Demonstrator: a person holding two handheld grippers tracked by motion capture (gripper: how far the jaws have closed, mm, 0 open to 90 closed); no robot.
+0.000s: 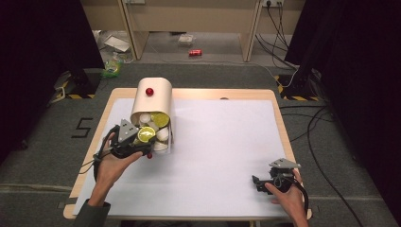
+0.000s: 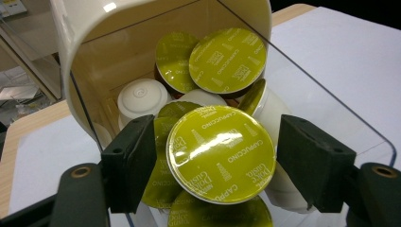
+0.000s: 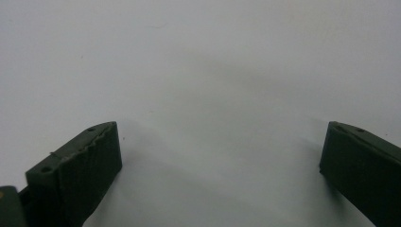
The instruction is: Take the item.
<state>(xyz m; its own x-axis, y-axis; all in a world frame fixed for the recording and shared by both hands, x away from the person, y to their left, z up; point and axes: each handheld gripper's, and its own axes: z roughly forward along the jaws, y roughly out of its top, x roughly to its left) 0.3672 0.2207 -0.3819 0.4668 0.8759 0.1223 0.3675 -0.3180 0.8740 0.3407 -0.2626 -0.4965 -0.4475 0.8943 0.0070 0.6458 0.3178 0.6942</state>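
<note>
Green-foil capsule (image 2: 221,161), lid facing cam, at mouth of tipped cream container (image 1: 152,101), prob. touching others.

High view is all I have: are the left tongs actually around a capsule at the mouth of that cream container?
Observer: Yes. The left gripper view has the left tongs set around one green-lidded capsule, a jaw on each side. I cannot tell whether they are pinching it yet.
Operator: What does the lid say?
Observer: "Cappuccino", printed repeatedly across the foil.
Operator: And the right tongs?
Observer: The right tongs are open with the jaws wide apart, and only the bare white mat lies between them.
</note>
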